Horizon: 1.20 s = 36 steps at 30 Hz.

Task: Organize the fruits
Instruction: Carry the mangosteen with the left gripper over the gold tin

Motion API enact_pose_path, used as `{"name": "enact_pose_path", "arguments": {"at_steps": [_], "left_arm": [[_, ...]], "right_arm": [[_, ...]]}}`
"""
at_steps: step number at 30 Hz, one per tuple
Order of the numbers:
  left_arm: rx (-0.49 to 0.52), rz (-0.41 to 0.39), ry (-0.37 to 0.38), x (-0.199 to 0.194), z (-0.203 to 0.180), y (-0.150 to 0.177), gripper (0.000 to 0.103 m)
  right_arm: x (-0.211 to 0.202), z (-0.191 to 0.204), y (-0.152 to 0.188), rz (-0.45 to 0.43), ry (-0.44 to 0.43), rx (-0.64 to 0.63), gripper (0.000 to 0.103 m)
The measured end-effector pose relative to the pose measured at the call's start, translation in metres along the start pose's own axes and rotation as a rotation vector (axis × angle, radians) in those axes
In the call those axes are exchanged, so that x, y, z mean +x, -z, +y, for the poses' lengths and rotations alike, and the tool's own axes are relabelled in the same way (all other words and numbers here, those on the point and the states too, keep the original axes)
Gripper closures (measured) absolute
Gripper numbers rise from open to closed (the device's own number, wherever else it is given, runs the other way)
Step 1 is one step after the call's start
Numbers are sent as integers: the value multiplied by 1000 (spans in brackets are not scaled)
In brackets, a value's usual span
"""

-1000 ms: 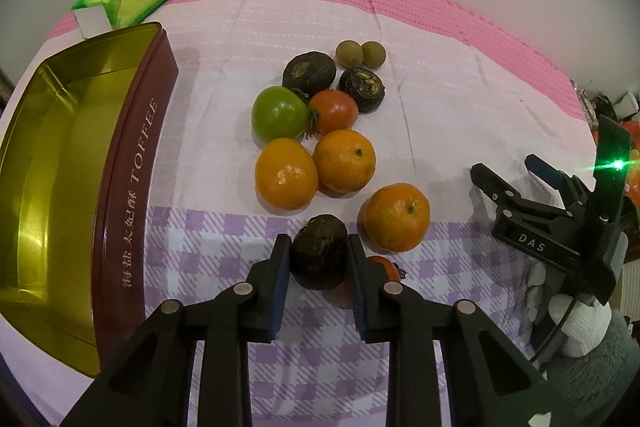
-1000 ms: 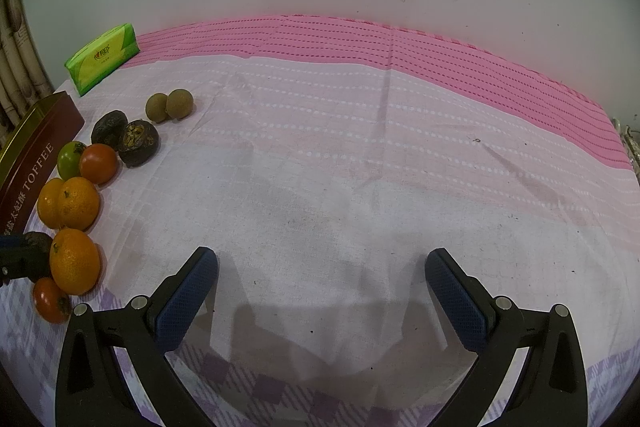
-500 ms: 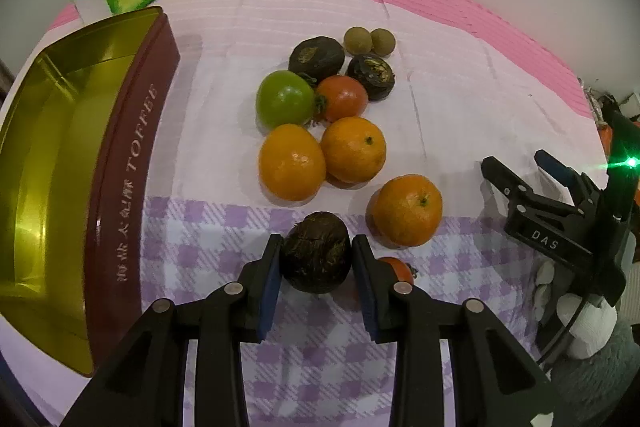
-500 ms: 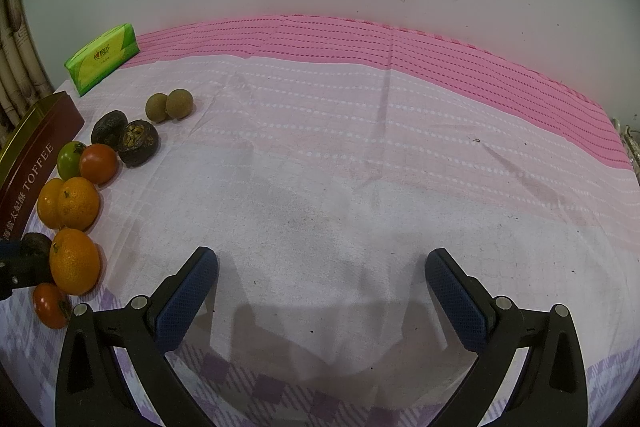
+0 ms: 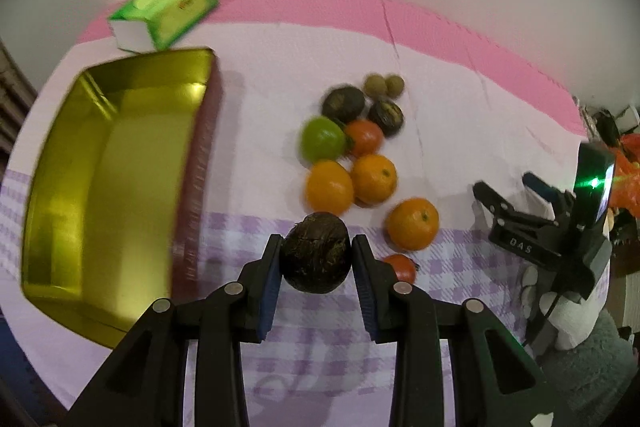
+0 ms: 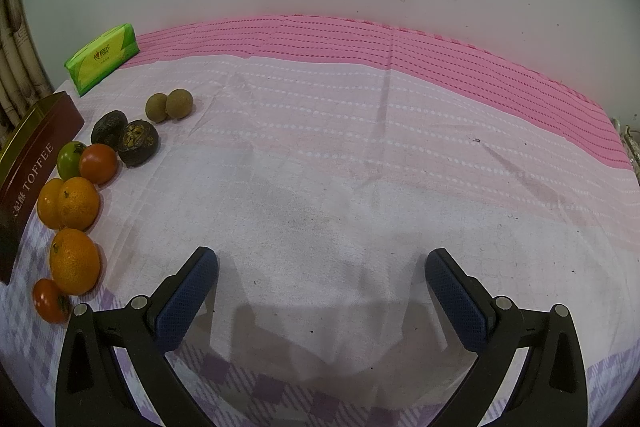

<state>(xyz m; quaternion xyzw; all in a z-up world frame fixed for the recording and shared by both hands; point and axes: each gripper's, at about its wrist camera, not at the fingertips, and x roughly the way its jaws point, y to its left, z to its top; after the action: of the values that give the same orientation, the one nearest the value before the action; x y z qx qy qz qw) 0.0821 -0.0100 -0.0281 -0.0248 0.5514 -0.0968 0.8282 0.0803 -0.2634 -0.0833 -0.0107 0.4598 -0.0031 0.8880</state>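
Note:
My left gripper (image 5: 315, 269) is shut on a dark brown wrinkled fruit (image 5: 315, 251), held above the checked cloth. Left of it lies the open gold toffee tin (image 5: 104, 183), with nothing inside. Beyond the held fruit sit three oranges (image 5: 412, 223), a green tomato (image 5: 323, 139), a red tomato (image 5: 364, 137), two more dark fruits (image 5: 343, 103) and two small brown longans (image 5: 384, 85). A small red tomato (image 5: 401, 266) lies just right of my fingers. My right gripper (image 6: 322, 281) stands open over bare cloth, the fruit pile (image 6: 74, 203) far to its left.
A green tissue pack (image 5: 170, 9) lies behind the tin at the table's back edge, near the white wall. In the left wrist view the right gripper (image 5: 520, 203) hovers at the table's right side, held by a white-gloved hand (image 5: 568, 311). Pink and white cloth (image 6: 360, 167) spreads ahead.
My left gripper has lifted the dark fruit off the cloth and drifted toward the tin, so the tin and tissue pack show more fully. The right gripper has stayed still.

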Motion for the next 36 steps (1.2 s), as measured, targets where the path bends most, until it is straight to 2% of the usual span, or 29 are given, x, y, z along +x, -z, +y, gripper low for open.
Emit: {"name": "enact_pose_path", "arguments": {"at_steps": [4, 8, 15, 18, 23, 36], "left_arm": [[-30, -41, -50, -15, 30, -9, 72], [-72, -59, -132, -21, 73, -16, 72], [-150, -5, -279, -9, 147, -11, 72], [-187, 23, -284, -3, 169, -4, 72], [-212, 47, -291, 7, 182, 5, 72], [-244, 77, -276, 18, 195, 10, 72]], "right_arm": [[0, 0, 0, 1, 1, 0, 0], [0, 0, 0, 1, 2, 0, 0], [0, 1, 1, 1, 2, 1, 0], [0, 1, 1, 1, 3, 1, 0], [0, 2, 1, 1, 2, 1, 0], [1, 3, 0, 1, 3, 2, 0]]}}
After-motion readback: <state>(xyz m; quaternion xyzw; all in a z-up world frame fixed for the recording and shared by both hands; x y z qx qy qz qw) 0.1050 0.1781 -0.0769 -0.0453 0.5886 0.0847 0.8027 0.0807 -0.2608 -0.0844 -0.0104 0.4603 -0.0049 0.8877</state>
